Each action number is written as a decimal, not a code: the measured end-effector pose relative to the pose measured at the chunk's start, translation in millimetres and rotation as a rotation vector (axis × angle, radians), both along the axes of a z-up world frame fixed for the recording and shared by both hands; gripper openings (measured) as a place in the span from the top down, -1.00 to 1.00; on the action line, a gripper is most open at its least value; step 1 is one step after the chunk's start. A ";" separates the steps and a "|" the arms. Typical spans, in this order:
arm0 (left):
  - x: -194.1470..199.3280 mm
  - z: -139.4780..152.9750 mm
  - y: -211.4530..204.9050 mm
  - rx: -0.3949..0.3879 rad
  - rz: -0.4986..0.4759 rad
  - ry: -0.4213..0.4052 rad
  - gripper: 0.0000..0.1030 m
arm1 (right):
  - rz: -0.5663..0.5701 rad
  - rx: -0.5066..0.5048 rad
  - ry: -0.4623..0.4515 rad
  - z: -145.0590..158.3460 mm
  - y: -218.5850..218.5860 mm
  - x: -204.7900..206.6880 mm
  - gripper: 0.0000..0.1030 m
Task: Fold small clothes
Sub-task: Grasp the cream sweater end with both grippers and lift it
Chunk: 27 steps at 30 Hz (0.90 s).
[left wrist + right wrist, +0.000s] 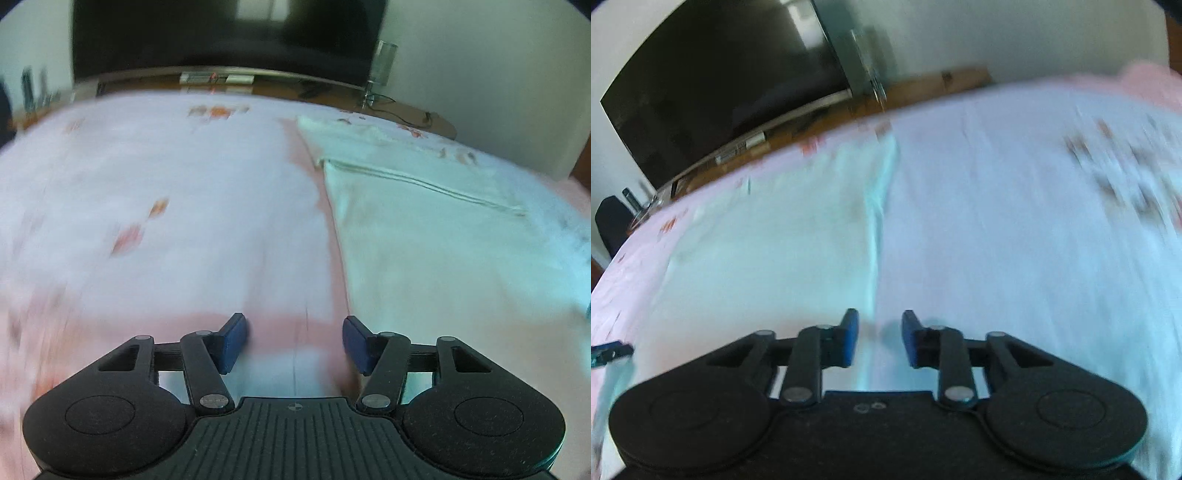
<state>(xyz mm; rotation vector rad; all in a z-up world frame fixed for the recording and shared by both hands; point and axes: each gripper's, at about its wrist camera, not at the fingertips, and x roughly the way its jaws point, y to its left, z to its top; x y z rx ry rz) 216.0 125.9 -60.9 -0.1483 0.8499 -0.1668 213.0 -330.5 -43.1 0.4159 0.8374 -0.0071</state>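
- Between folds: left gripper (293, 341) stood apart, right gripper (879, 338) narrowly apart, both empty above the bed (166, 177).
- Next, probably: grasp the pale garment's (424, 236) edge.

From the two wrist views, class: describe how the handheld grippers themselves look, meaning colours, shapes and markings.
Both the left gripper and right gripper have matte black bodies with round housings, silver pivot pins and blue pads on black linkage fingers. The left one has a ribbed centre plate with a small crosshair mark. No hands or sleeves show.
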 end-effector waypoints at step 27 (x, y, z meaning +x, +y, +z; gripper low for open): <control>-104.9 -52.9 22.0 -0.648 0.018 0.181 0.77 | -0.095 0.530 0.029 -34.8 40.3 -150.2 0.87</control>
